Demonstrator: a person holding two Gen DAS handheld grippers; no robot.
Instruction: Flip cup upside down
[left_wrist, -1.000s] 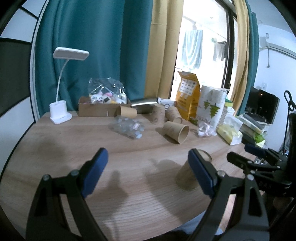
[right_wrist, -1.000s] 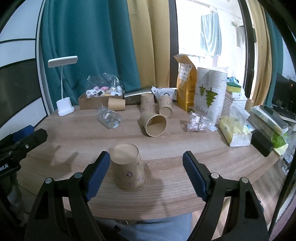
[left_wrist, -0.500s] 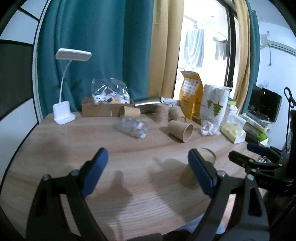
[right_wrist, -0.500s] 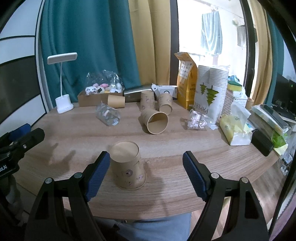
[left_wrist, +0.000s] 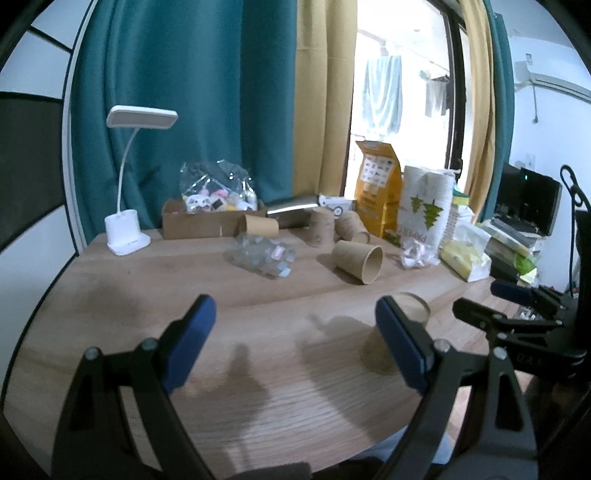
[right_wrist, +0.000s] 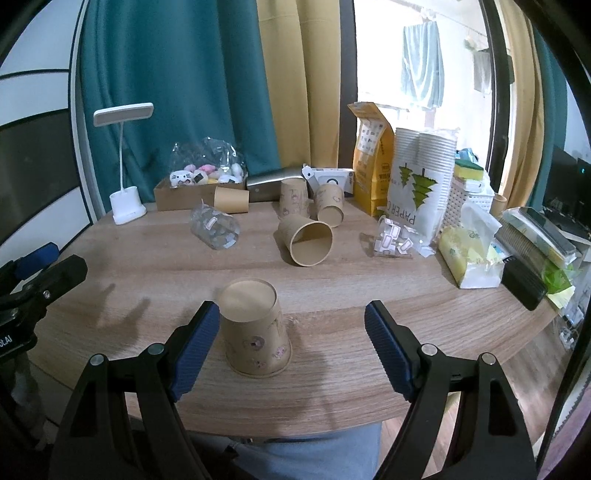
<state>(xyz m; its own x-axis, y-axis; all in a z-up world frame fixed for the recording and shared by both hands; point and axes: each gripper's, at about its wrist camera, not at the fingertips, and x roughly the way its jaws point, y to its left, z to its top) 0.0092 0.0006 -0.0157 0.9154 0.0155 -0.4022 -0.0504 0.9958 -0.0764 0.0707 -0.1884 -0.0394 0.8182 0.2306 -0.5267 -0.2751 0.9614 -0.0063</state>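
Note:
A brown paper cup stands upside down on the wooden table, mouth down, near the front edge. My right gripper is open; the cup sits between its blue pads, close to the left pad, untouched. In the left wrist view the same cup is partly hidden behind the right pad. My left gripper is open and empty above the table. The right gripper shows at the right of the left wrist view.
Another brown cup lies on its side mid-table, with more cups behind it. A clear plastic bag, a white desk lamp, a cardboard box, a paper cup pack and yellow tissues crowd the back and right.
Both grippers have drawn back and risen slightly. The upside-down cup stands still. Both grippers stay open.

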